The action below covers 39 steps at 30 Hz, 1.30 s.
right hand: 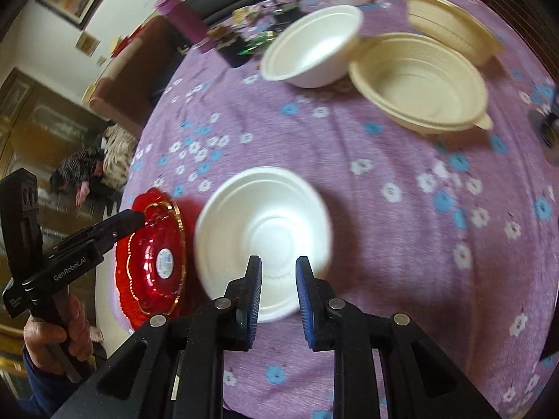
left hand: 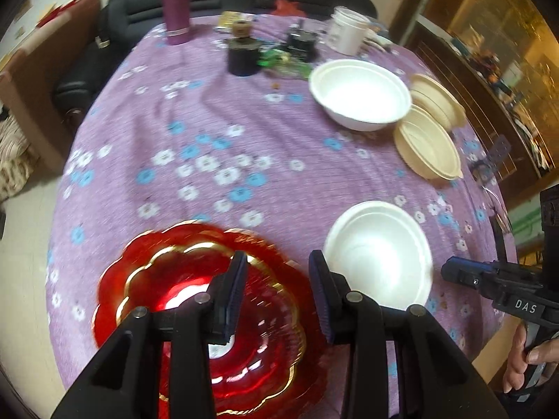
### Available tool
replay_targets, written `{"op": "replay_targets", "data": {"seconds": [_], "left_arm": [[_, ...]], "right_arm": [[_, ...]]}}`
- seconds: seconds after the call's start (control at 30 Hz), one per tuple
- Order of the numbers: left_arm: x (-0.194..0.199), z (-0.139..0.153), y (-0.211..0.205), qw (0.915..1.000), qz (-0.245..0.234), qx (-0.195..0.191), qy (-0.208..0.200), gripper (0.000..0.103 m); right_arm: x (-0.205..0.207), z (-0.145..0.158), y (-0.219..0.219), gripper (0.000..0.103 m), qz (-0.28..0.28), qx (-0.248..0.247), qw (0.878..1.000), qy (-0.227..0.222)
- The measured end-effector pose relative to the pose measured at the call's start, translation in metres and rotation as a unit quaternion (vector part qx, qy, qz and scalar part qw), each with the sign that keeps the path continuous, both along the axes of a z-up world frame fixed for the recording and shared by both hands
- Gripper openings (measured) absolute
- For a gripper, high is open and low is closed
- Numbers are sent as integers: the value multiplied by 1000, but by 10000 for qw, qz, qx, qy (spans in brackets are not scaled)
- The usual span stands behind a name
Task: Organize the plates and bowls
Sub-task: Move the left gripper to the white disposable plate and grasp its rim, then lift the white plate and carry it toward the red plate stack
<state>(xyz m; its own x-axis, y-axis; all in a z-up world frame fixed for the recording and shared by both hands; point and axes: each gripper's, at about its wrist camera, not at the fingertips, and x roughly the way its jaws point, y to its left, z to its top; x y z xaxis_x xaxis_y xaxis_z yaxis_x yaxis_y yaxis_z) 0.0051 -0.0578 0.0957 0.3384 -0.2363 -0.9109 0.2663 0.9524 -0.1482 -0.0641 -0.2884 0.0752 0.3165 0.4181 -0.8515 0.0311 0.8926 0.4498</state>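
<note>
The left claw (left hand: 277, 293) hangs open over the red plate (left hand: 195, 314). The right claw (right hand: 278, 300) is open over the near white bowl (right hand: 263, 241). Farther off sit another white bowl (left hand: 360, 94) and two cream bowls (right hand: 419, 83). Grab rims gently, I think.

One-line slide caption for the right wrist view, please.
Right tongs open over a white bowl, red plate beside it, cream bowls beyond.

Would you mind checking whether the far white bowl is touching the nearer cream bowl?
Touching: in the right wrist view, the white bowl rim overlaps the cream bowl rim, no gap.
</note>
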Motion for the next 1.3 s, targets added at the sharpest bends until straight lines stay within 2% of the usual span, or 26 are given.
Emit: {"op": "replay_targets", "data": {"seconds": [0.07,0.3,0.37,0.63,0.73,0.77,0.83,0.9,1.13,1.3], "left_arm": [[5,-4,-13,9998,-193,41,38,40],[16,-21,-49,9965,-779,148,251,41],[17,-25,-55,9953,-891,188,316,41],[18,-39,-62,9925,-1087,240,509,45],[16,-46,-64,9915,-1130,210,605,43],[16,-48,-66,9914,-1137,212,621,35],[13,-49,-71,9906,-1197,207,625,29],[8,-47,-77,9897,-1285,170,608,29],[-3,-44,-98,9873,-1445,25,662,29],[-11,-53,-114,9853,-1559,65,701,29]], "right_arm": [[-3,-3,-9,22,-127,10,9999,56],[-8,-15,-28,22,-374,117,9989,257],[-8,-19,-30,25,-376,162,9986,340],[-5,-28,-22,37,-194,268,9983,484],[-3,-34,-17,37,-120,265,9981,546],[-2,-36,-15,37,-96,265,9979,576],[-1,-41,-14,35,-90,292,9975,638],[0,-41,-15,20,-100,290,9976,628],[-4,-28,-33,20,-282,-48,9986,452],[-9,-24,-51,22,-487,-308,9977,361]]}}
